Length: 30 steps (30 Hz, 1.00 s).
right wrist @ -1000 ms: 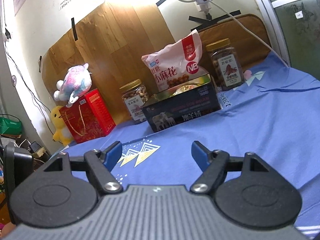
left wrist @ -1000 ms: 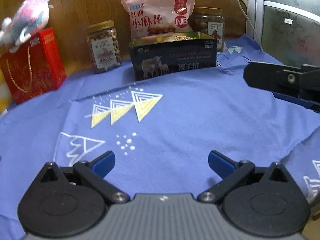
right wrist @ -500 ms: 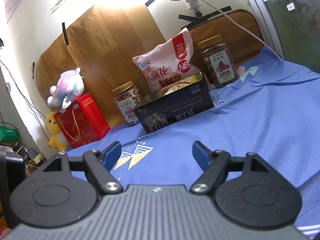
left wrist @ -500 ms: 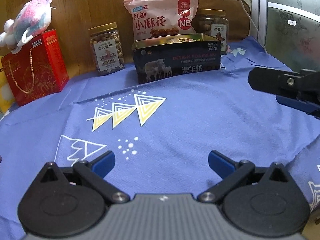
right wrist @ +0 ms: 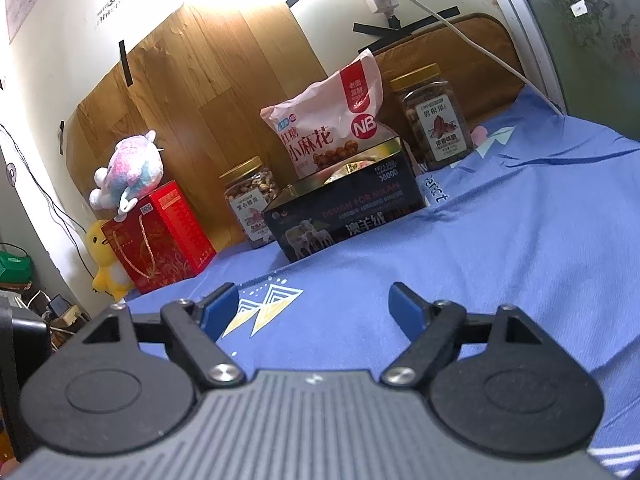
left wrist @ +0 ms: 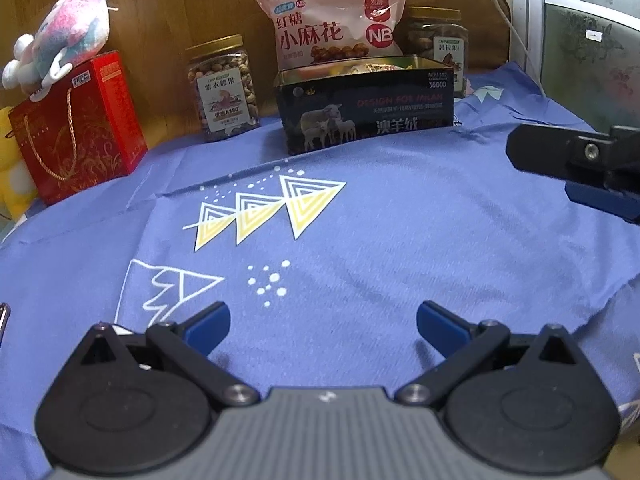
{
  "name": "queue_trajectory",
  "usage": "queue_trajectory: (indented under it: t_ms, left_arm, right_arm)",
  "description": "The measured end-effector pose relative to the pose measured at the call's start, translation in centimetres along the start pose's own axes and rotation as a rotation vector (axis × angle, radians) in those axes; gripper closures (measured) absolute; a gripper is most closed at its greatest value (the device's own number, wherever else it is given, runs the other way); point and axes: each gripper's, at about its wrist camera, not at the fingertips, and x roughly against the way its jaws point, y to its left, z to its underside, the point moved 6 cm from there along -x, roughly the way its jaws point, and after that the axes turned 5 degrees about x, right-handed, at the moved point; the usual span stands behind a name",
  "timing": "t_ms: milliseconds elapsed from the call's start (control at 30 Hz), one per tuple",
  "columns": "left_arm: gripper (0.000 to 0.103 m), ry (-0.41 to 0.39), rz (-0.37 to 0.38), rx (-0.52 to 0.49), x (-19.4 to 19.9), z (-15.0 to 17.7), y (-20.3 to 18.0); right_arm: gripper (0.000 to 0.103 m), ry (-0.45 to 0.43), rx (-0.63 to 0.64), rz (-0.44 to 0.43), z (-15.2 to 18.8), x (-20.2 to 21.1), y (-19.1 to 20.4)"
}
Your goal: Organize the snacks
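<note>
A dark open tin box with wrapped snacks inside stands at the back of the blue cloth; it also shows in the right wrist view. A pink snack bag leans behind it. A nut jar stands left of the box, another jar to its right. My left gripper is open and empty above the cloth. My right gripper is open and empty; one of its fingers shows at the right of the left wrist view.
A red gift box with a plush toy on top stands at the back left, with a yellow duck toy beside it. A wooden board backs the row. The blue cloth has a printed triangle pattern.
Both grippers have drawn slightly back and tilted, so the snack row sits a little lower and farther in view. Both stay open and empty.
</note>
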Motion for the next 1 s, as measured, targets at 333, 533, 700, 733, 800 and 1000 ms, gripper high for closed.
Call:
queue_trajectory:
  t_ms: [333,533,700,733,800,1000]
  left_arm:
    - [0.0,0.03,-0.004,0.009,-0.53,0.33,0.48]
    - [0.0,0.041,-0.013,0.02,-0.66,0.27,0.8]
    - [0.0,0.054,-0.009,0.024,-0.74,0.38,0.82]
    - [0.0,0.055,-0.009,0.025,-0.74,0.39,0.82]
    - [0.0,0.054,-0.01,0.025,-0.71,0.42,0.82]
    - [0.0,0.056,-0.013,0.028,-0.79,0.4,0.96]
  right_arm:
    - [0.017,0.008,0.005,0.009,0.17,-0.19,-0.09]
    - [0.016,0.011,0.003,0.013,0.32,-0.24,-0.02]
    - [0.016,0.01,0.003,0.012,0.33,-0.22,-0.11]
    - [0.016,0.011,0.003,0.012,0.31,-0.22,-0.12]
    - [0.016,0.012,0.003,0.011,0.29,-0.23,-0.15]
    - [0.016,0.014,0.0,0.012,0.28,-0.26,-0.29]
